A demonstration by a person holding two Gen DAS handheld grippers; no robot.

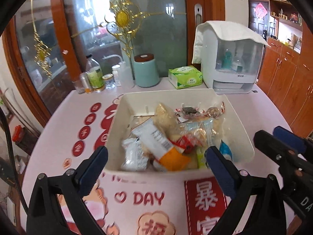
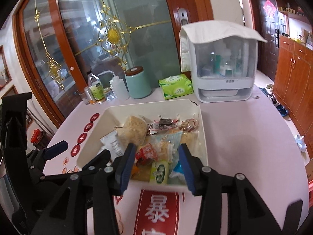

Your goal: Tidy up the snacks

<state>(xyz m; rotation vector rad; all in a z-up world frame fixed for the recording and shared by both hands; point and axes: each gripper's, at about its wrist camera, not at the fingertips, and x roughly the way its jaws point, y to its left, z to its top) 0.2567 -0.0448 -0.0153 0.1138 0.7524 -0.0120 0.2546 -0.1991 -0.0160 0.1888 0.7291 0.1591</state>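
A cream plastic bin [image 1: 242, 135] sits on the pink table, full of several wrapped snacks: a white-and-orange packet [image 1: 156, 143], a pale rice cracker bag [image 1: 164, 115], a red packet [image 1: 185, 143] and small candies [image 1: 195, 111]. My left gripper [image 1: 156, 162] is open and empty, fingers spread at the bin's near wall. The right gripper [image 1: 277, 143] shows to its right. In the right wrist view the bin [image 2: 203, 137] holds the same snacks, with a green packet [image 2: 159, 172] nearest. My right gripper [image 2: 156, 166] is open and empty over the bin's near edge.
Behind the bin stand a teal canister [image 1: 145, 70], a green tissue pack [image 1: 184, 77], several bottles [image 1: 95, 76] and a white sterilizer cabinet with a cloth on top [image 1: 230, 58]. A glass door is behind the table. Wooden cabinets [image 2: 293, 74] line the right.
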